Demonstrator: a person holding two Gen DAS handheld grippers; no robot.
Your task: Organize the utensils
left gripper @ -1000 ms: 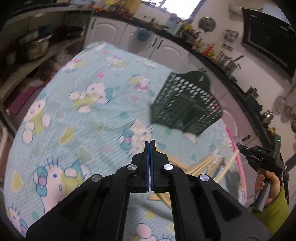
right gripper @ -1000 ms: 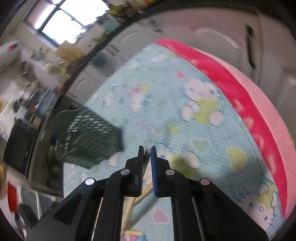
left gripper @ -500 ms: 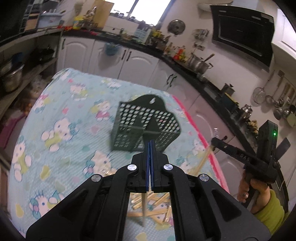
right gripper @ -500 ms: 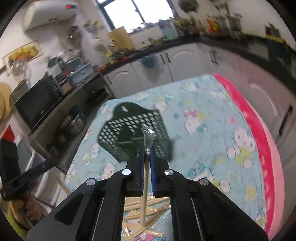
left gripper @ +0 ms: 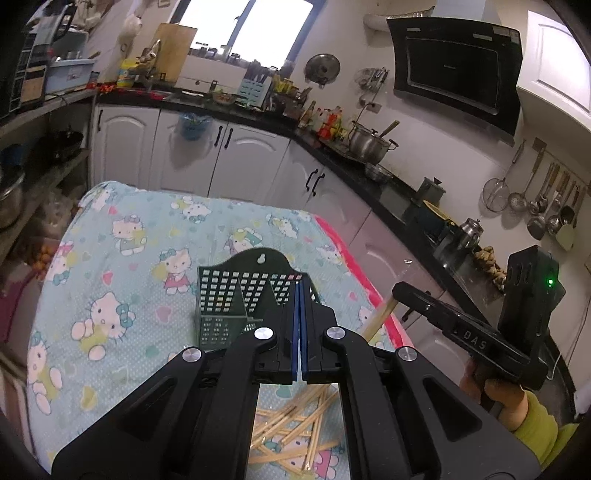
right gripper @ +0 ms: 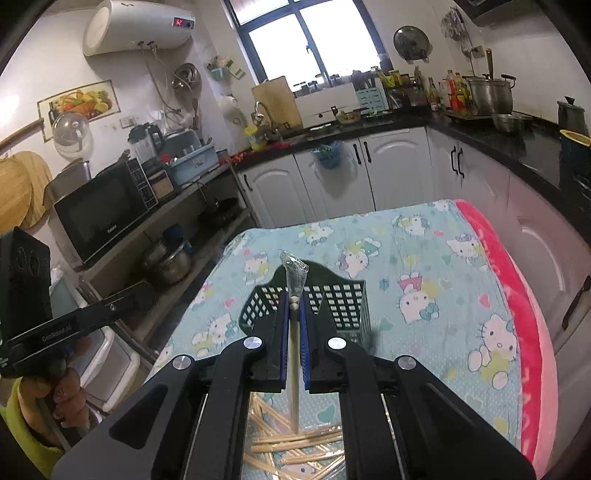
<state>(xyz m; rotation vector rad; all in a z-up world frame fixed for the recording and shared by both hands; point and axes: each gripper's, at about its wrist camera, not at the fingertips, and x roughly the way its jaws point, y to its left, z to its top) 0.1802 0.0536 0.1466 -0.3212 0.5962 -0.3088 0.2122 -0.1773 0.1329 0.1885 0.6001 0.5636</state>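
One wooden chopstick pair (right gripper: pixel 294 354) is pinched by the right gripper (right gripper: pixel 294 306) above the dark green perforated plastic basket (right gripper: pixel 332 306), presumably for dropping in, while the left gripper (left gripper: pixel 298 295) fingers are pressed together, empty.

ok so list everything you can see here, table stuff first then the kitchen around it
chopstick pair in clear wrapper: one, pale wood, held upright in the right hand-held gripper
loose chopsticks: a pile, too tangled to count, pale wood, near edge of the table
utensil basket: one, dark green, perforated, standing mid-table
tablecloth: one, light blue with cartoon cats, pink edge
microwave: one, black, shelf at left
water heater: one, white, high on the wall
stockpot: one, steel, on the counter
range hood: one, black, on the wall
left hand-held gripper: black, blue pads, shut, empty
right hand-held gripper: black, blue pads, shut on the chopstick pair
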